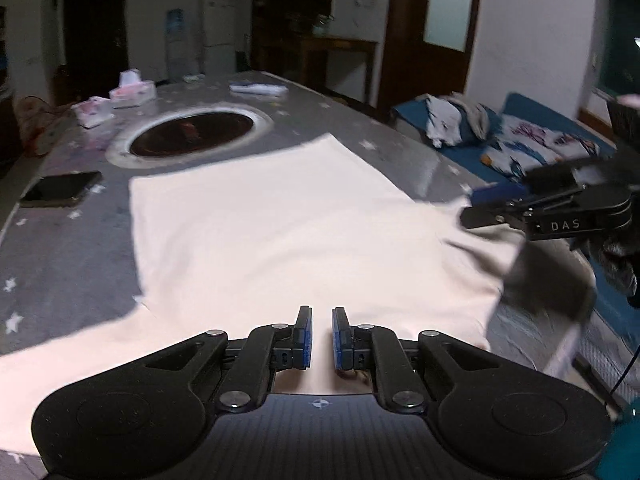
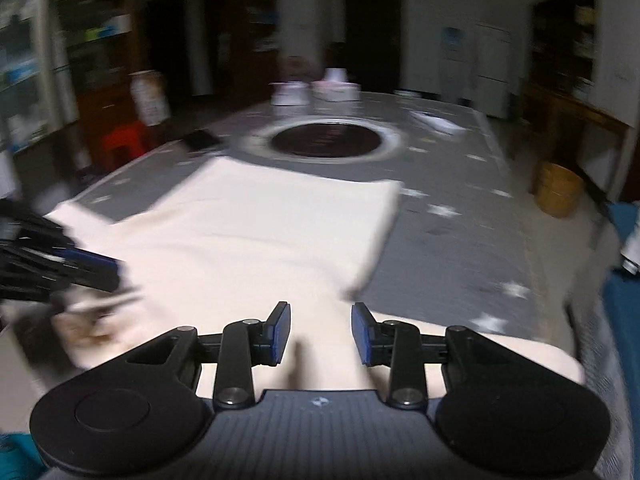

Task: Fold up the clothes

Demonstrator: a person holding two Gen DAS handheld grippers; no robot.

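A pale pink garment (image 1: 272, 220) lies spread flat on the grey star-patterned table (image 1: 72, 264); it also shows in the right wrist view (image 2: 248, 236). My left gripper (image 1: 322, 338) hovers over the garment's near edge, its jaws a narrow gap apart with nothing between them. My right gripper (image 2: 320, 334) is open and empty above the garment's near part. In the left wrist view the right gripper (image 1: 476, 206) is at the garment's right edge. In the right wrist view the left gripper (image 2: 112, 270) is blurred at the left.
A dark round hotplate (image 1: 192, 134) is set in the table beyond the garment. A black phone (image 1: 60, 194) lies at the left. Tissue boxes (image 1: 132, 92) and folded cloth (image 1: 258, 88) sit at the far end. A blue sofa with clothes (image 1: 520, 140) stands at the right.
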